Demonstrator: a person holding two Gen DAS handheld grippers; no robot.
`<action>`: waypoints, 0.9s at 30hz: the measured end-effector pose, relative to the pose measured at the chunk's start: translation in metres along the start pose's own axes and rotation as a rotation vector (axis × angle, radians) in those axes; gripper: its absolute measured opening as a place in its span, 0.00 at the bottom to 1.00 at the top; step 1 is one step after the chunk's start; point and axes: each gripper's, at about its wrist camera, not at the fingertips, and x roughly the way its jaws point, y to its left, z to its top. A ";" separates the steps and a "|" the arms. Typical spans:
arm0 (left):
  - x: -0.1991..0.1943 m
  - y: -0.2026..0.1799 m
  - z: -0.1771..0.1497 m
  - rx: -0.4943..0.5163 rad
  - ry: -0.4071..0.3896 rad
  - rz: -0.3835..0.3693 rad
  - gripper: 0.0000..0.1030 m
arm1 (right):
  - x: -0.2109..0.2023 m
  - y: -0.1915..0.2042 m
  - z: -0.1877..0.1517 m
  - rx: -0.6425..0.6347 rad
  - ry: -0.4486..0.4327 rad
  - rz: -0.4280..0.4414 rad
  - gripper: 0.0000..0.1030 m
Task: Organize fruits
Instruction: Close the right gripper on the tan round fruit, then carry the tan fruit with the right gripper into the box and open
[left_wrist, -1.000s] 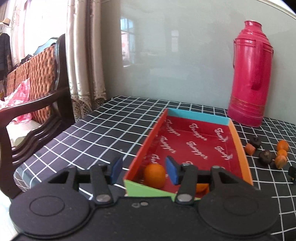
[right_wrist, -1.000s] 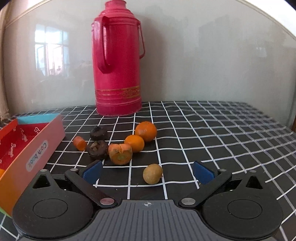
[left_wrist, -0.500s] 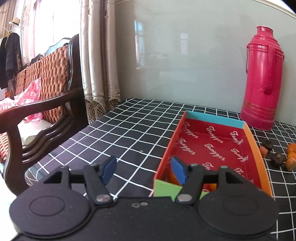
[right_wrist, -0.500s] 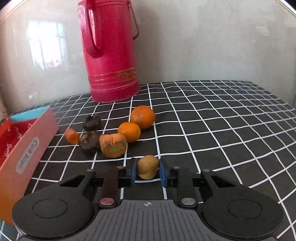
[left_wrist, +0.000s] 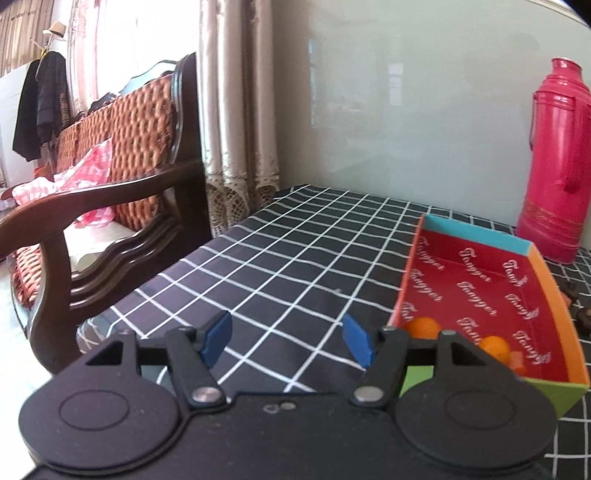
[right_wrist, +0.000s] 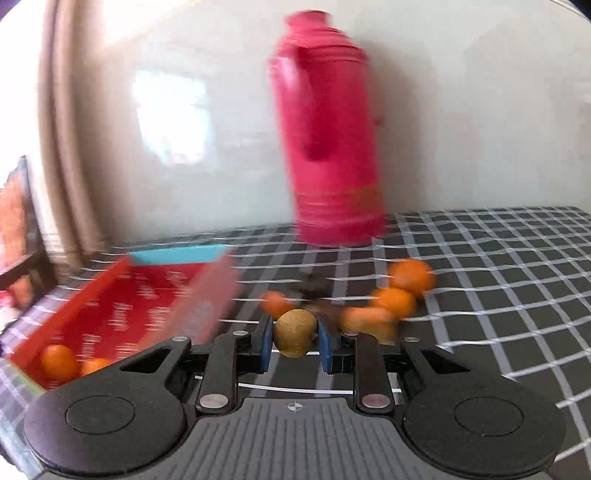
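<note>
My right gripper (right_wrist: 295, 341) is shut on a small yellow-brown fruit (right_wrist: 294, 333) and holds it above the table, right of the red box (right_wrist: 122, 302). The box holds two oranges (right_wrist: 59, 362). Several loose oranges (right_wrist: 410, 277) and dark fruits lie on the checked cloth behind the held fruit; this view is blurred. My left gripper (left_wrist: 288, 341) is open and empty over the cloth, left of the red box (left_wrist: 476, 291), where two oranges (left_wrist: 423, 328) lie near its front end.
A tall pink thermos (right_wrist: 328, 147) stands at the back by the wall, and also shows in the left wrist view (left_wrist: 557, 158). A dark wooden chair (left_wrist: 110, 206) stands off the table's left edge. A curtain (left_wrist: 236, 110) hangs behind it.
My right gripper closed on the yellow-brown fruit, lifted it and swung left toward the box. My left gripper pulled back and left, away from the box, staying open.
</note>
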 end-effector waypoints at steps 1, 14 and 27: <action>0.001 0.004 -0.001 -0.005 0.004 0.007 0.57 | 0.000 0.005 0.001 0.002 -0.003 0.027 0.25; 0.005 0.056 -0.013 -0.041 0.033 0.095 0.59 | 0.018 0.110 -0.006 -0.131 0.044 0.334 0.25; 0.004 0.069 -0.014 -0.054 0.043 0.118 0.61 | 0.027 0.121 -0.020 -0.135 0.088 0.354 0.53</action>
